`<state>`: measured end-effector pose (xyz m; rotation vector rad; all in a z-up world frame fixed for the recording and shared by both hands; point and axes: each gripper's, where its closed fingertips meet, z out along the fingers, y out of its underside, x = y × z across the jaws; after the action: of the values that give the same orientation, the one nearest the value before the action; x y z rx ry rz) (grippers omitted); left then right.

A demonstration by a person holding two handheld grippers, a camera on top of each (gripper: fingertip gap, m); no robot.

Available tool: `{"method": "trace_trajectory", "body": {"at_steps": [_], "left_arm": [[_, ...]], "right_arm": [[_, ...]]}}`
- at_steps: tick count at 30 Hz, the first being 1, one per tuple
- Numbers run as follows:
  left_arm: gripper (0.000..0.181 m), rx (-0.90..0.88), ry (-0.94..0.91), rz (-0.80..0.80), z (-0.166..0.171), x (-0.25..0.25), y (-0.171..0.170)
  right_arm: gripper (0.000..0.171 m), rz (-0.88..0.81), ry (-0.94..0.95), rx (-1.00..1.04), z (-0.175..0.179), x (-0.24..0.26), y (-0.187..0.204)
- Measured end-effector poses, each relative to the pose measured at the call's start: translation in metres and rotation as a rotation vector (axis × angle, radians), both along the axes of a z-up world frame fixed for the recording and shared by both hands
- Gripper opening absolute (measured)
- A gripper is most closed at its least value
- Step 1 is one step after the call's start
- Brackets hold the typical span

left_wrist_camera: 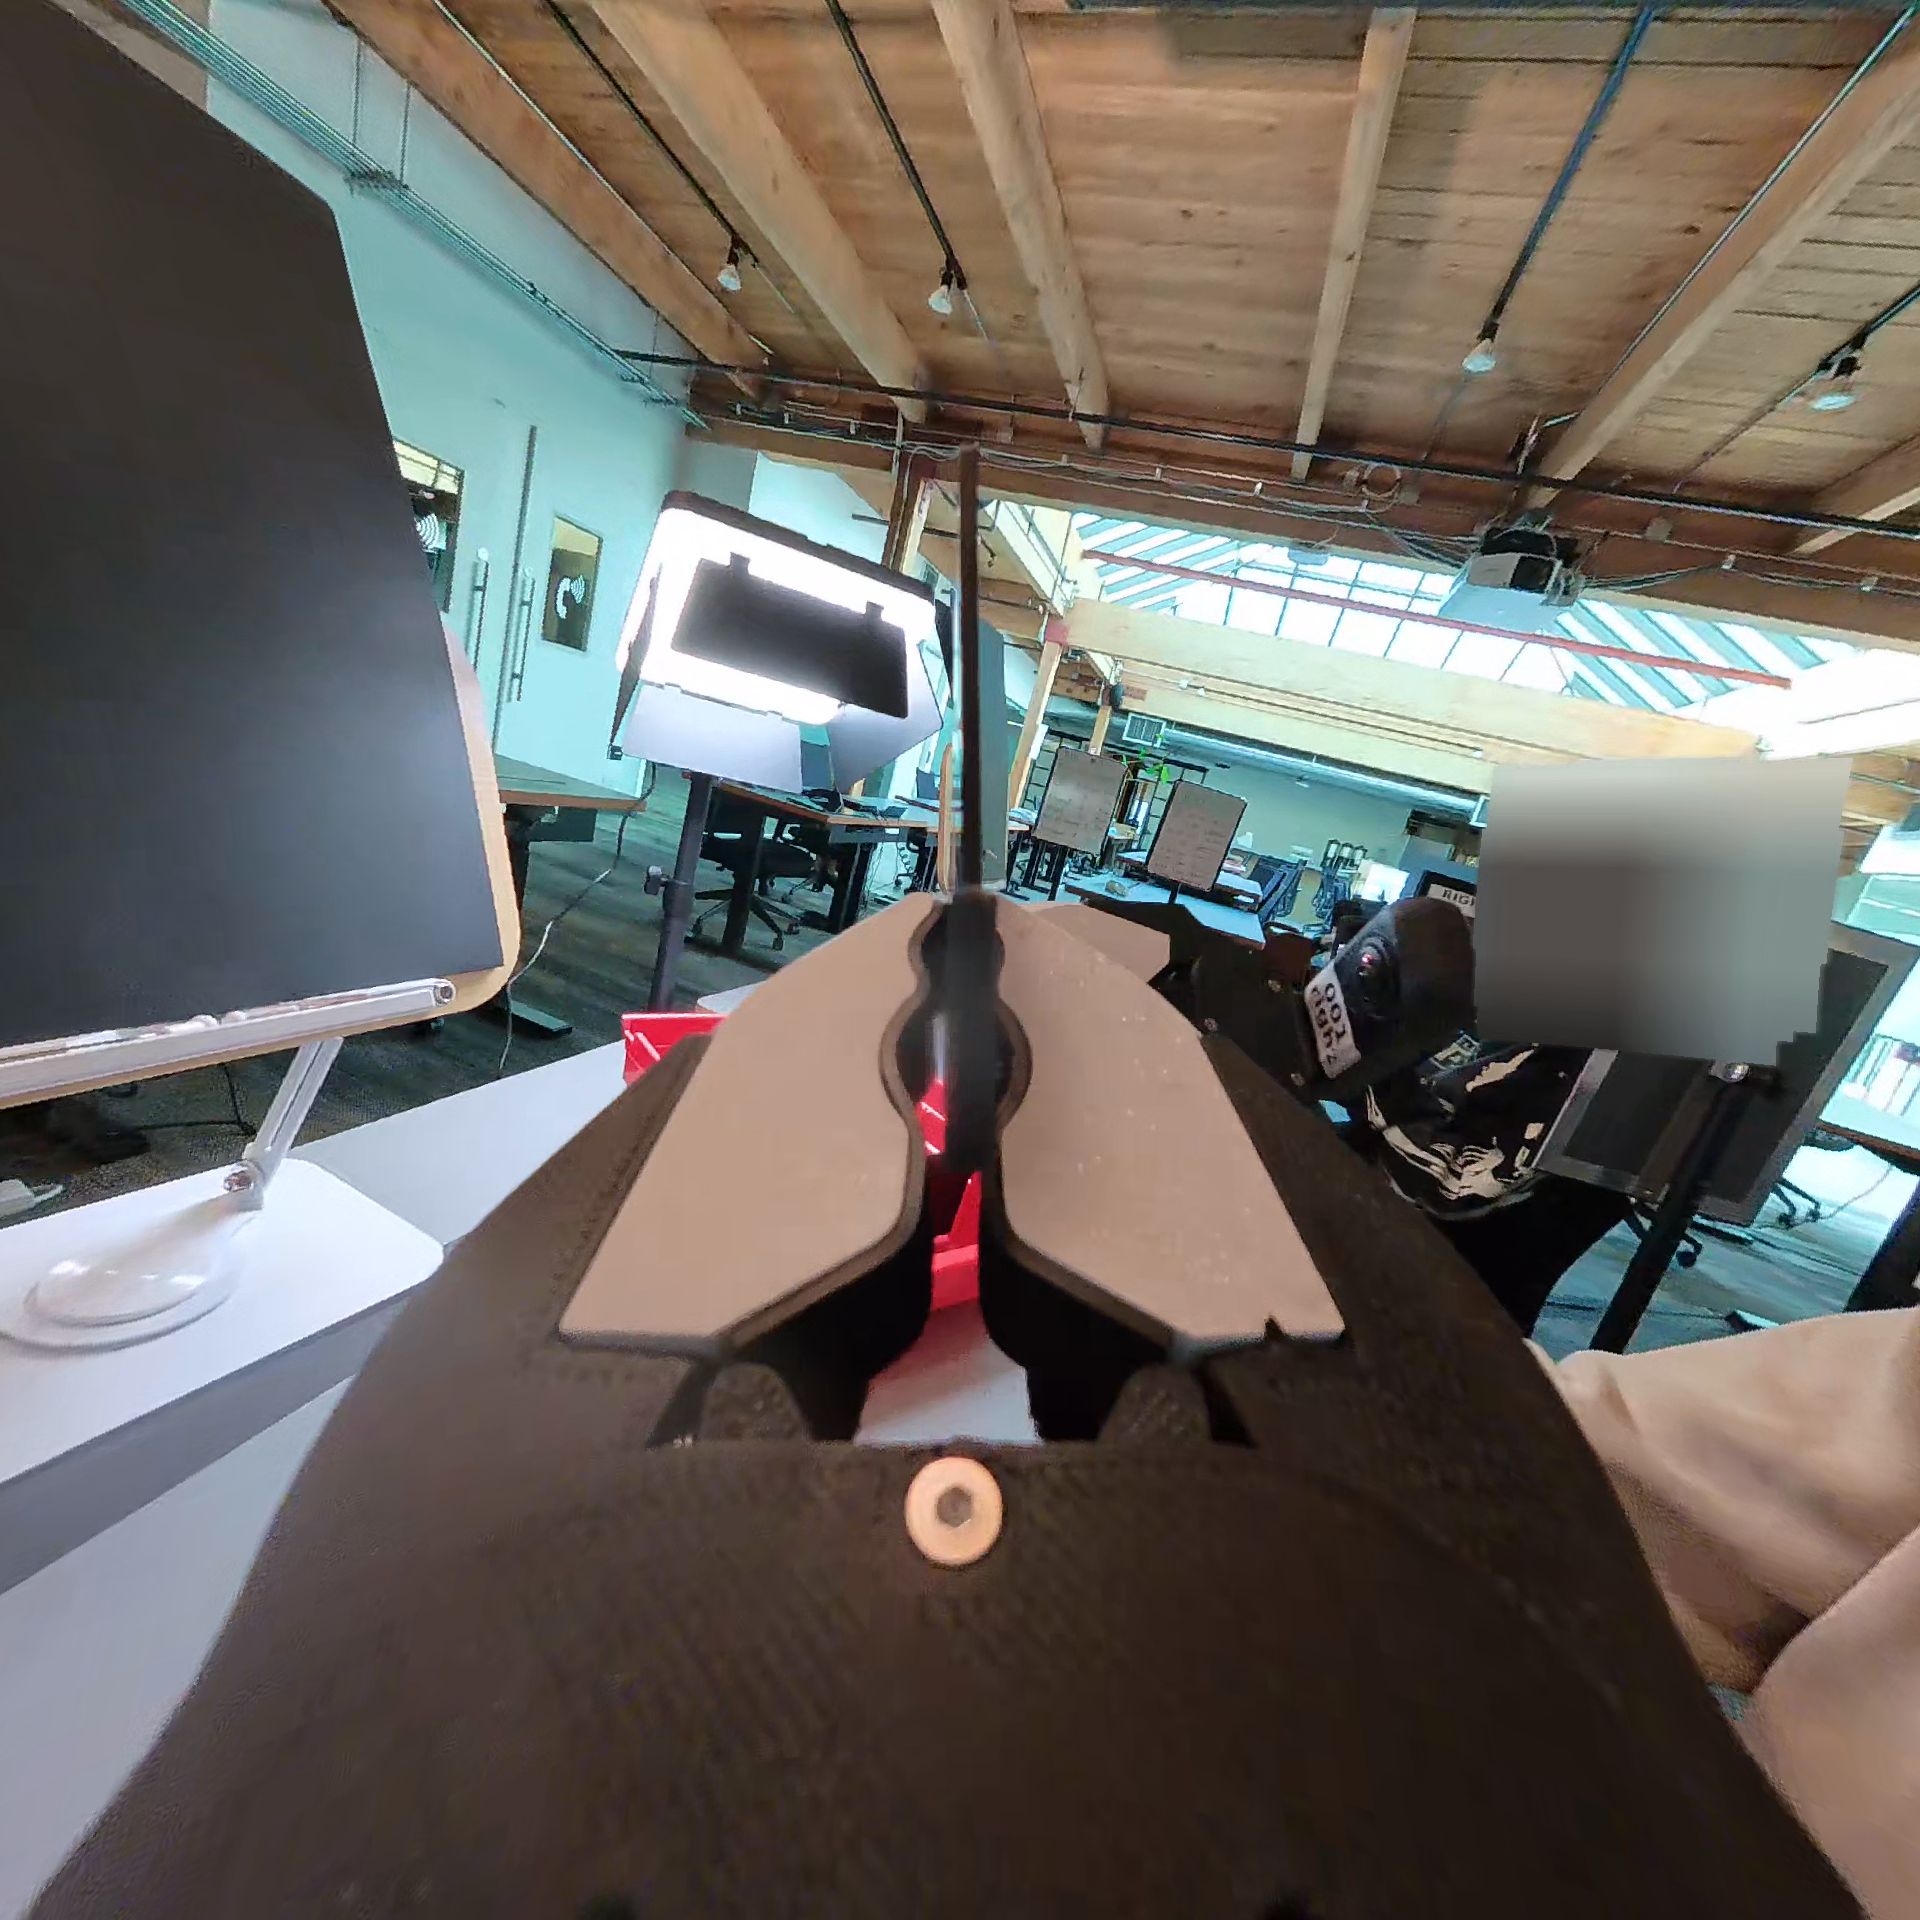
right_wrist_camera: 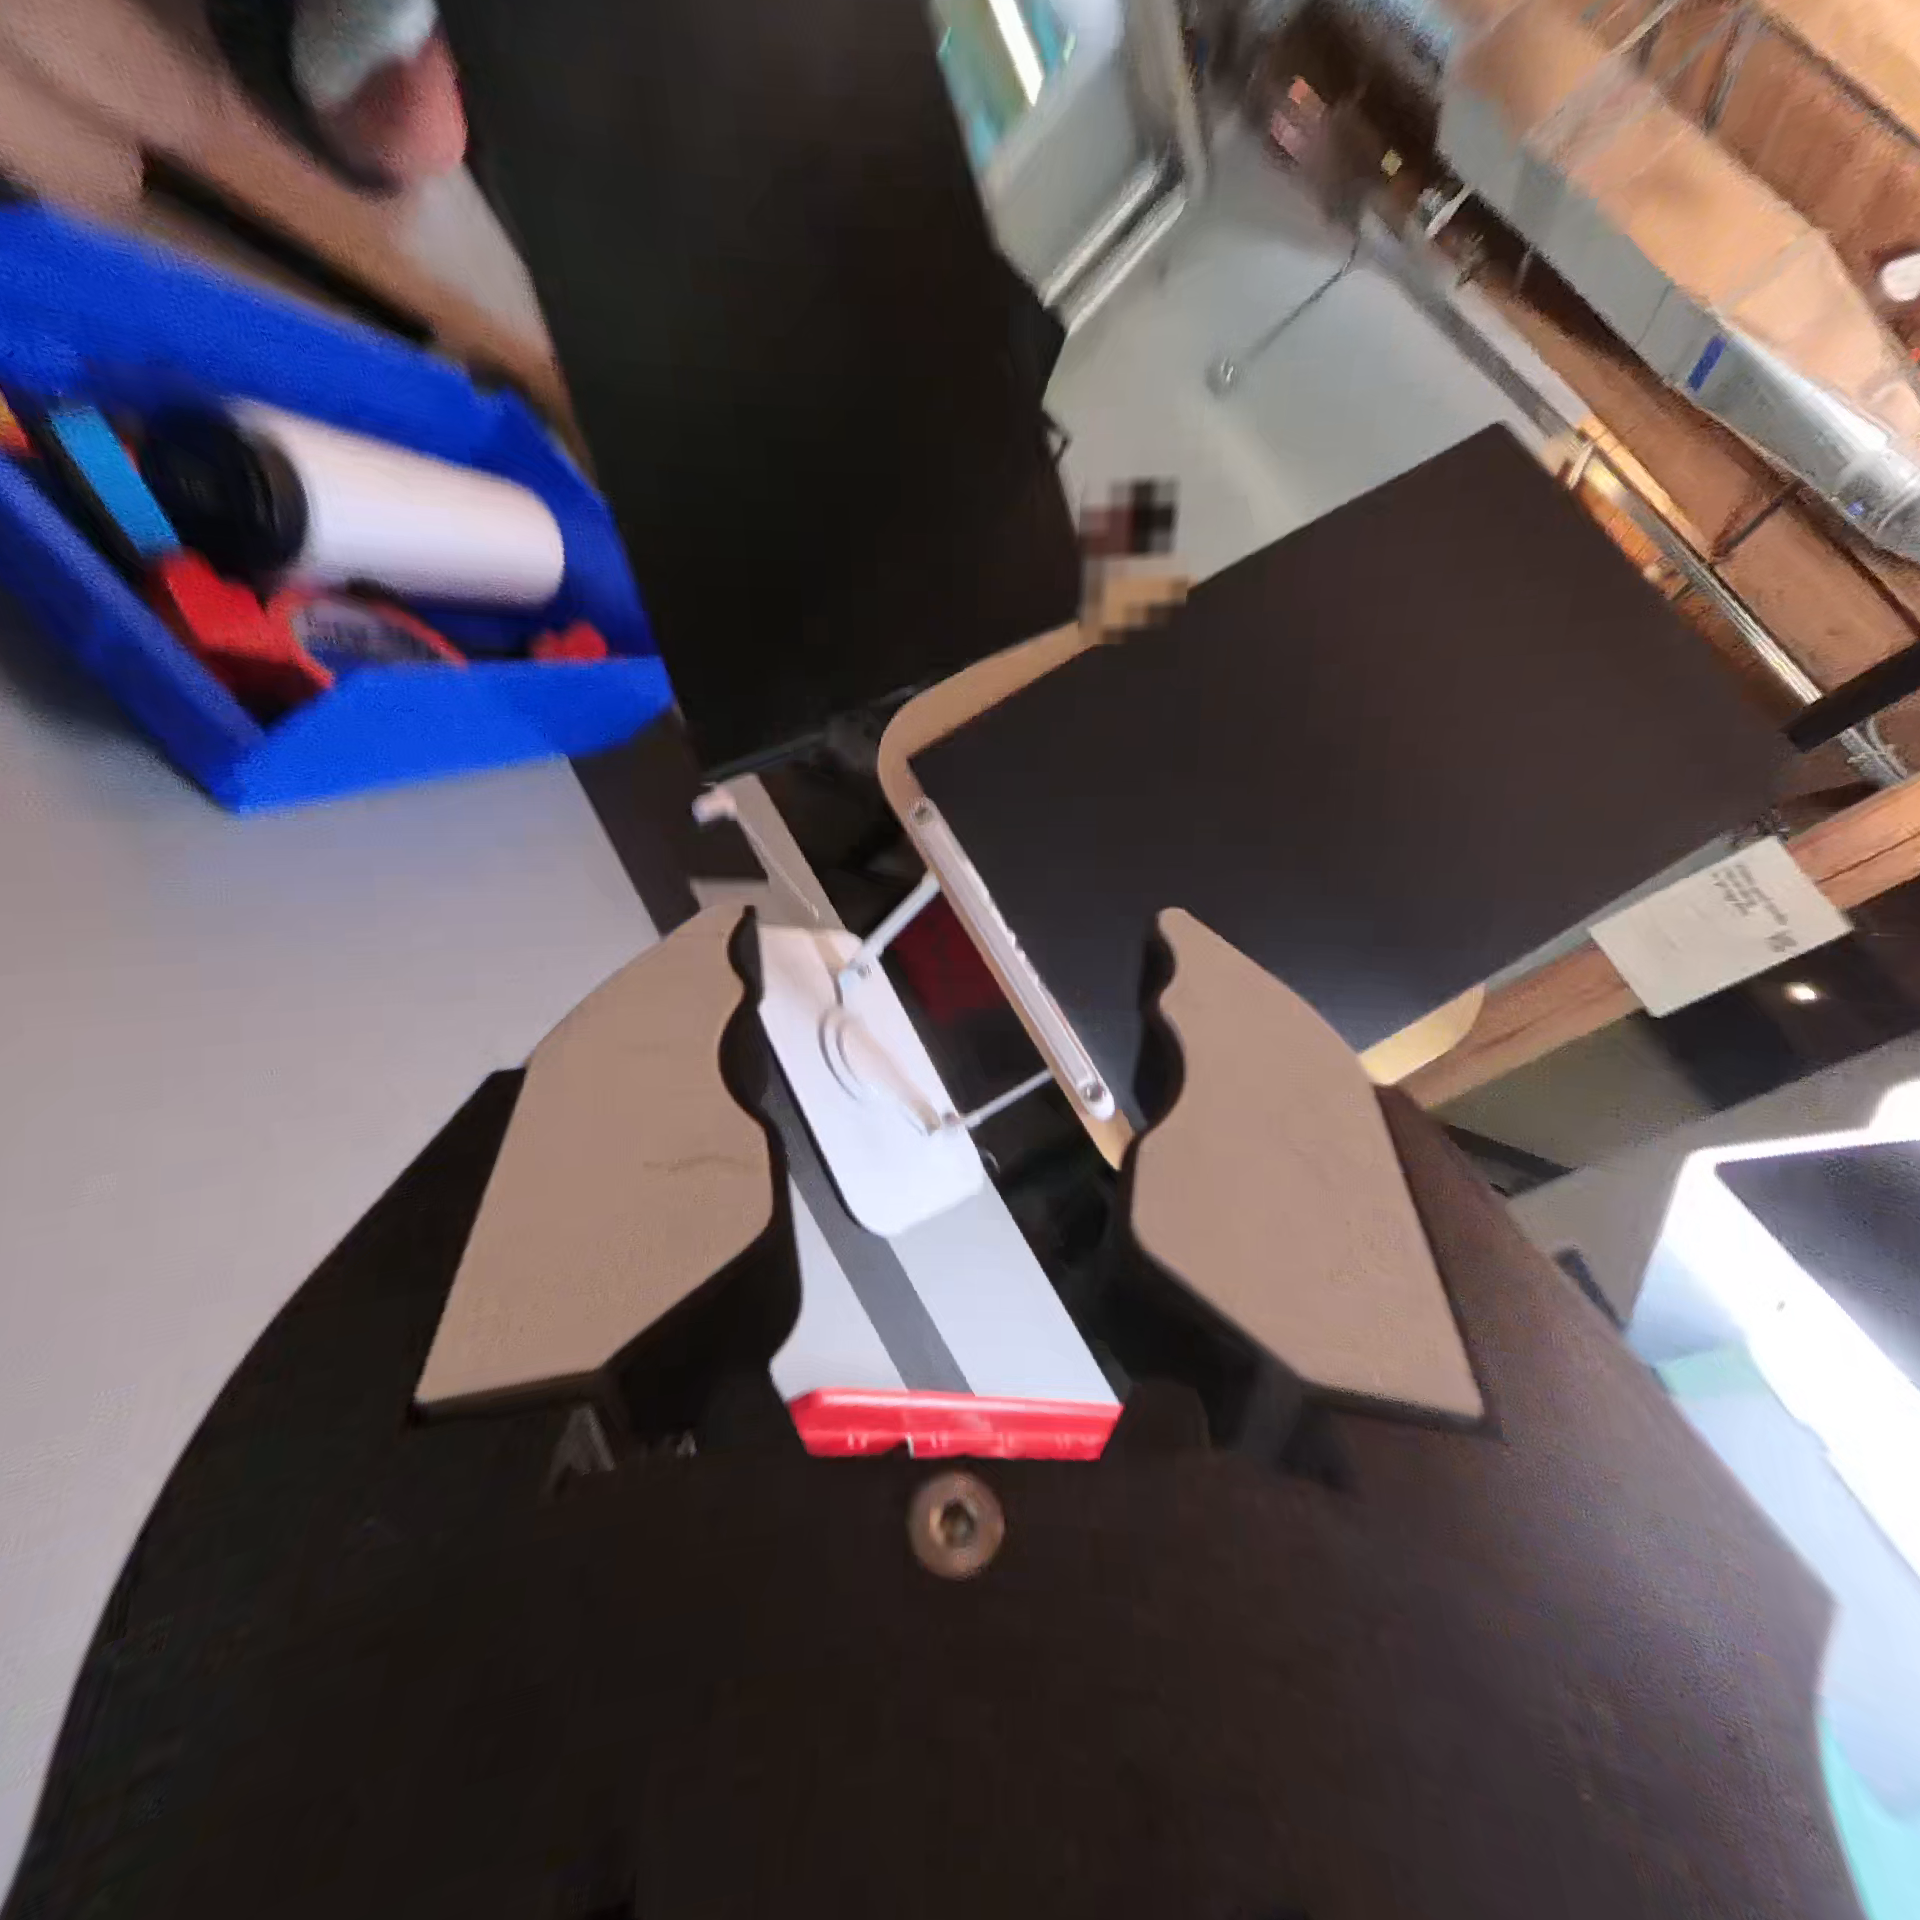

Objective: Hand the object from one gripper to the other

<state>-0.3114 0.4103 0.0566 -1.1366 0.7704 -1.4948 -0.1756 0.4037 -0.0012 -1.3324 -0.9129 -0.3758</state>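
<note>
My left gripper [left_wrist_camera: 961, 914] is shut on a thin black flat object [left_wrist_camera: 971, 675], seen edge-on. The object sticks up past the fingertips and reaches down between the grey pads [left_wrist_camera: 790, 1132]. I cannot tell what kind of object it is. The gripper is tilted up toward the ceiling. My right gripper [right_wrist_camera: 951, 925] is open and empty, its jaws wide apart above the white table [right_wrist_camera: 260, 1039]. It also shows far off at the right of the left wrist view [left_wrist_camera: 1392, 987], apart from the black object.
A dark board on a white stand [left_wrist_camera: 208, 623] stands at the left, also in the right wrist view [right_wrist_camera: 1351, 779]. A red bin [left_wrist_camera: 665, 1039] sits below my left gripper, its rim showing in the right wrist view [right_wrist_camera: 951, 1423]. A blue bin [right_wrist_camera: 416, 717] holds several items. A studio light [left_wrist_camera: 779, 644] stands behind.
</note>
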Motion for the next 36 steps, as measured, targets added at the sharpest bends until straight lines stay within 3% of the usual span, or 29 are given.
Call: {"method": "trace_trajectory", "body": {"at_steps": [6, 13, 17, 22, 28, 32, 36], "left_arm": [[0.003, 0.015, 0.080, -0.018, -0.019, 0.023, -0.006], [0.003, 0.058, 0.210, 0.014, -0.036, 0.041, -0.011], [0.020, 0.140, 0.142, 0.019, -0.025, 0.039, -0.019], [0.065, 0.226, 0.129, -0.169, -0.019, 0.034, -0.049], [0.098, 0.266, 0.305, -0.306, -0.054, 0.061, -0.077], [0.101, 0.272, 0.346, -0.297, -0.064, 0.072, -0.078], [0.090, 0.280, 0.366, -0.295, -0.066, 0.072, -0.080]], "right_arm": [[0.091, -0.067, -0.128, 0.018, -0.013, -0.030, 0.009], [0.090, -0.137, -0.161, -0.055, -0.045, -0.032, 0.030], [0.089, 0.087, 0.139, -0.170, -0.057, -0.062, 0.029], [0.089, 0.579, 0.568, -0.408, -0.032, -0.098, -0.013], [0.089, 0.877, 0.617, -0.541, -0.022, -0.110, -0.053], [0.089, 0.898, 0.532, -0.568, -0.033, -0.117, -0.061], [0.089, 0.899, 0.520, -0.575, -0.036, -0.117, -0.061]]}}
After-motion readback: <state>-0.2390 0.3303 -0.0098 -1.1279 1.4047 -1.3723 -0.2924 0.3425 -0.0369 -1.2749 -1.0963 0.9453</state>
